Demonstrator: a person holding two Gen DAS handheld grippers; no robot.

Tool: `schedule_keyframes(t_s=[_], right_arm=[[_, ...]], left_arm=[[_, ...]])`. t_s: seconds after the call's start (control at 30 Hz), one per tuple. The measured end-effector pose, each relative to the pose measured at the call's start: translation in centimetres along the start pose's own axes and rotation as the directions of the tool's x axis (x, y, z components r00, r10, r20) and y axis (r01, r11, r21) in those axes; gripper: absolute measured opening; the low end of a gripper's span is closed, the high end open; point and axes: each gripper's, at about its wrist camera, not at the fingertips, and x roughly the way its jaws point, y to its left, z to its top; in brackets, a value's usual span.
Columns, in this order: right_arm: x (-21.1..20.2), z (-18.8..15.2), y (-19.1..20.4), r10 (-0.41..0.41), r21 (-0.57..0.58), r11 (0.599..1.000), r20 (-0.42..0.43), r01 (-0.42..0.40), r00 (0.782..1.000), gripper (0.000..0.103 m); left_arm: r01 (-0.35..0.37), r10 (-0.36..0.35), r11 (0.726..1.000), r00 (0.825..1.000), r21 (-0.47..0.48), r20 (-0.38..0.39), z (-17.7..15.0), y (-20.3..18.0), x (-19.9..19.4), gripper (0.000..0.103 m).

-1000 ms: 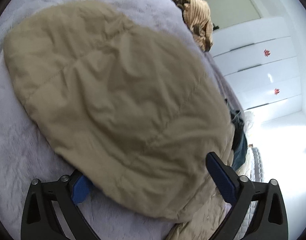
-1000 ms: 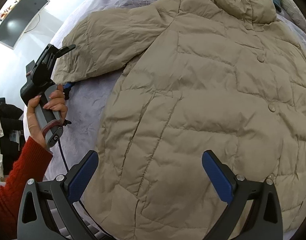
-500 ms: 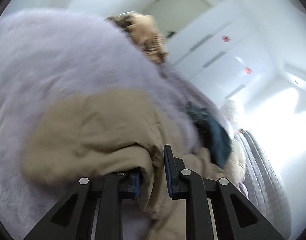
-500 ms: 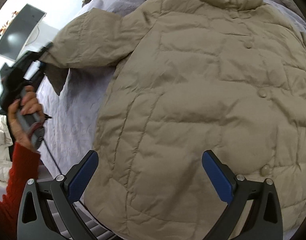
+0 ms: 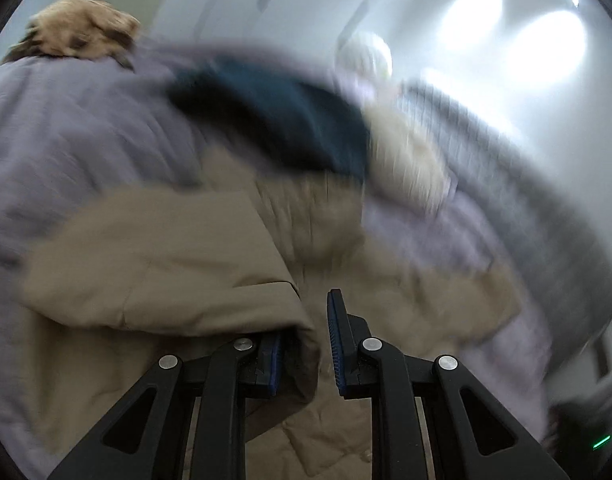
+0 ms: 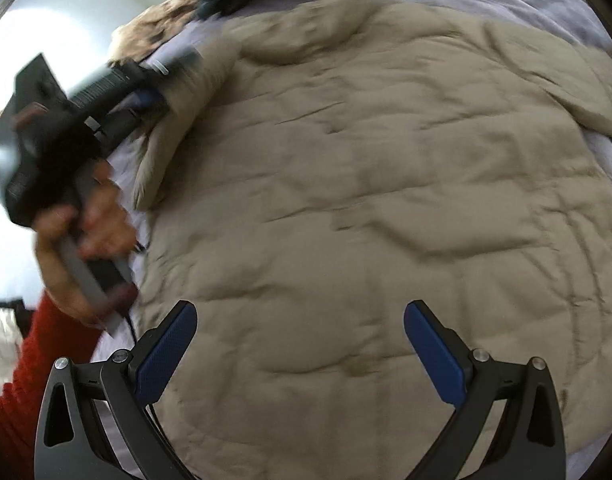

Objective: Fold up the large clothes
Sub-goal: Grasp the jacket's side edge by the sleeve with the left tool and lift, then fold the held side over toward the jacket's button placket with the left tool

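The left tongs point(image 5: 304, 344) are pinched down narrow on the cuff end of the sleeve point(image 5: 178, 264) of the big beige quilted puffer jacket point(image 6: 378, 208), fabric bunched between the blue-padded fingers point(image 5: 336, 344) and spilling over the left-hand one, and the sleeve hangs lifted just ahead of those tips. Below and beyond the tips lies more of the same jacket, and past it, blurred, a dark teal garment point(image 5: 290, 120) and a cream fluffy item point(image 5: 406, 160) rest on the pale lilac quilted bedspread point(image 5: 66, 128), with a tan-and-brown patterned piece of clothing point(image 5: 78, 32) up at the far left edge of the bed. Over in the right wrist view, the right tongs point(image 6: 300, 356) are spread wide, gripping nothing, hovering above the lower body of the jacket, which sprawls flat across the bedspread straight ahead of the tips, its collar at the far end. Off to the left of these tongs, the person's left hand point(image 6: 82, 236), red knitted cuff point(image 6: 30, 380) on the arm, grips the handle of the other tool point(image 6: 146, 92), whose tips carry the sleeve over near the jacket's shoulder. Everything here is smeared with motion blur, so finer detail on the grip is hard to call.
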Motion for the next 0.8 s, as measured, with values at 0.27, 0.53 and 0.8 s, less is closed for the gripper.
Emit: schedule_keyframes(t_s=[0.27,0.53,0.8], right_arm=[[-0.5,2.1,-5.1,-0.021,0.110,0.994,0.026,0.018,0.999,0.103],[-0.3,7.1,-2.1,-0.055,-0.077,0.995,0.082,0.062,0.995,0.103],[3.6,9.7,8.5,-0.108,-0.465,0.867,0.174,0.178,0.979,0.103]], left_arm=[[-0.146,0.161,0.984,0.975,0.105,-0.156,-5.6,-2.1,3.8,0.067],[-0.235,0.237,0.971,0.970,0.032,-0.062,-6.3,-0.4,-3.0,0.083],[-0.480,0.462,0.871,0.873,-0.101,-0.157,-11.0,6.3,-7.7,0.083]])
